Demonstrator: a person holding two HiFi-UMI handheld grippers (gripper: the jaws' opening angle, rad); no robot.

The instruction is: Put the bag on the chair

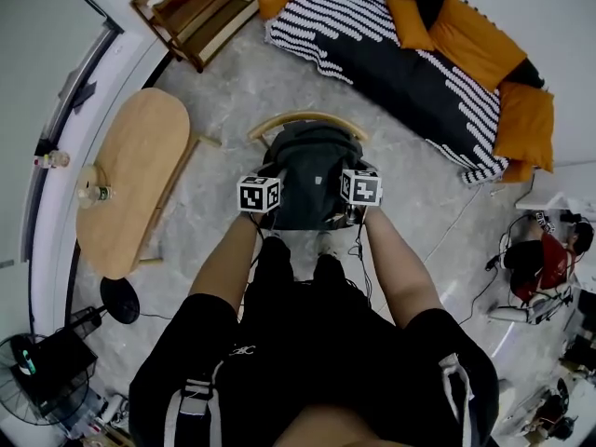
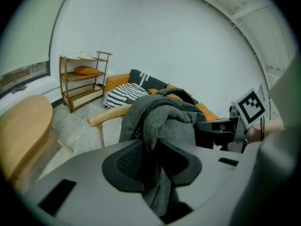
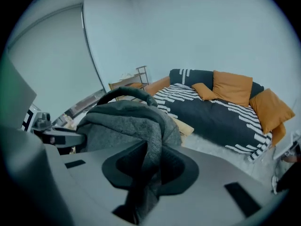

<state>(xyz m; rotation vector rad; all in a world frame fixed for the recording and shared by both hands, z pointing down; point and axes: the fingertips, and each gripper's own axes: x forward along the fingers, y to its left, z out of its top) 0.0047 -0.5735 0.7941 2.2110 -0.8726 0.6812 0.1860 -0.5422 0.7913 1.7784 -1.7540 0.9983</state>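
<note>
A dark grey fabric bag (image 1: 307, 170) hangs right over the seat of a wooden chair, whose curved backrest (image 1: 307, 119) shows just beyond it. My left gripper (image 1: 265, 210) grips the bag's near left edge and my right gripper (image 1: 358, 208) its near right edge. In the left gripper view, a fold of the bag (image 2: 164, 117) runs down between the pads of the left gripper (image 2: 157, 171), and the chair's backrest (image 2: 108, 114) shows behind. In the right gripper view, the bag (image 3: 127, 121) is likewise pinched in the right gripper (image 3: 148, 173). Whether the bag rests on the seat is hidden.
An oval wooden table (image 1: 130, 175) with a bottle (image 1: 93, 194) stands to the left of the chair. A dark sofa bed (image 1: 419, 63) with orange cushions lies at the far right, and a wooden shelf (image 1: 200, 12) at the far left. A fan (image 1: 37, 380) and floor cables flank me.
</note>
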